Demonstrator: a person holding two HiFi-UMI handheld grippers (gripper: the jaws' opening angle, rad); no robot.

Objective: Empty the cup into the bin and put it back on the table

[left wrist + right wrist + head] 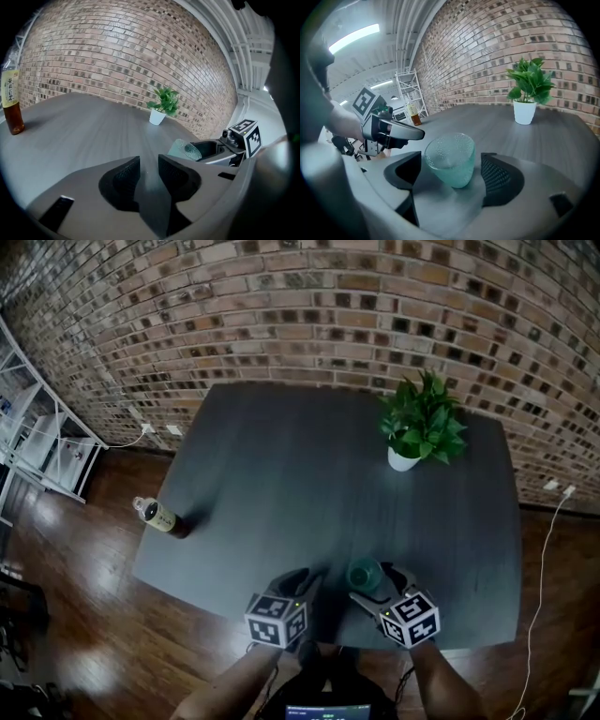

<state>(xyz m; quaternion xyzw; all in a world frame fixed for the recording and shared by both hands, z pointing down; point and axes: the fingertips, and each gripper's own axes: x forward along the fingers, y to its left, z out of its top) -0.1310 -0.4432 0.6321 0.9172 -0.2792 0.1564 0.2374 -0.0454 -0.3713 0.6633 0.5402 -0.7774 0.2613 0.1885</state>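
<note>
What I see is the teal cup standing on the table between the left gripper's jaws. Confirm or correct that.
Wrong gripper. The teal cup stands on the table between the right gripper's jaws, as the right gripper view shows.

Dark grey counter (281, 474): matt, fine wood-grain streaks. Translucent green cup (451, 161): glossy, pebbled wall. Red-brown brick wall (309, 306): rough, matt. Brown wooden floor (84, 596): polished, reflective. Small white plant pot (402, 461): smooth.
</note>
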